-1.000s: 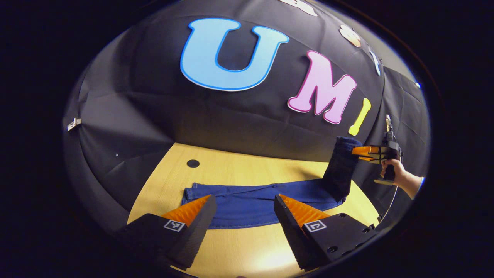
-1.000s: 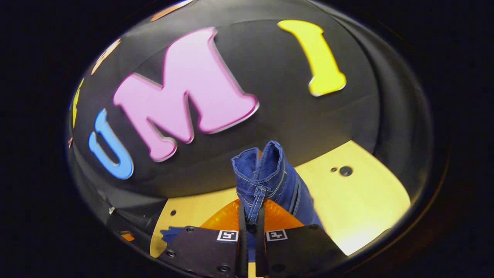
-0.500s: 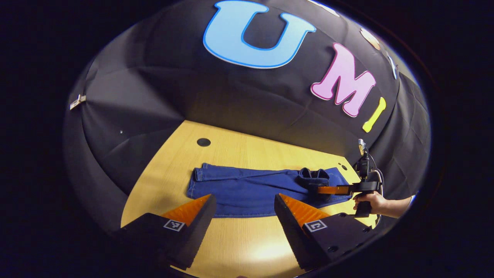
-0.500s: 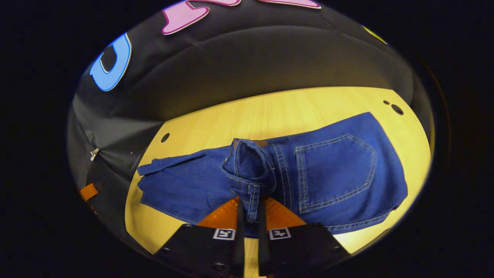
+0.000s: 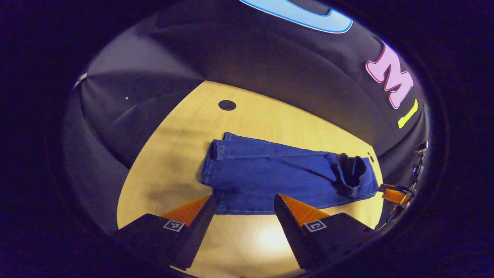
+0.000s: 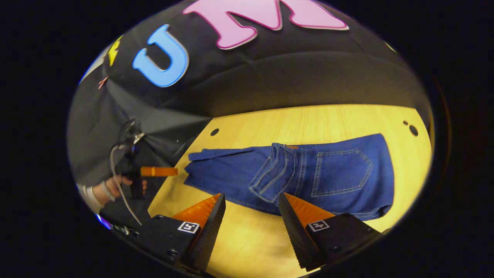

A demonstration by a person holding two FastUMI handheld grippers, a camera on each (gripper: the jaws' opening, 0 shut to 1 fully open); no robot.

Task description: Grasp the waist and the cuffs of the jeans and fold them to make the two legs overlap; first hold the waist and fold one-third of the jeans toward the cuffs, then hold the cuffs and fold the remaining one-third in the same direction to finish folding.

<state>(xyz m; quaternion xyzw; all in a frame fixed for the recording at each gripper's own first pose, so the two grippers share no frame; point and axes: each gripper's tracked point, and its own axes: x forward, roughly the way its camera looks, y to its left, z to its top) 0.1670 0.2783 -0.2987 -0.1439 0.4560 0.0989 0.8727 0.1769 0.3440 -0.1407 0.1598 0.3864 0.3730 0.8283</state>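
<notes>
Right gripper view: the right gripper (image 6: 249,220) is seen with jaws spread wide and empty, held just in front of the jeans (image 6: 339,173), whose waist (image 6: 276,172) lies folded over toward the cuffs (image 6: 200,156). In the left gripper view the left gripper (image 5: 243,222) is likewise wide open, holding nothing, poised before the near hem of the legs. The cuff fold is judged next; the cuffs should be pinched through both layers, lifted low and carried over the waist fold without dragging it. The jeans lie flat on a pale wooden table (image 6: 308,119) with small dark holes, backed by black cloth.
</notes>
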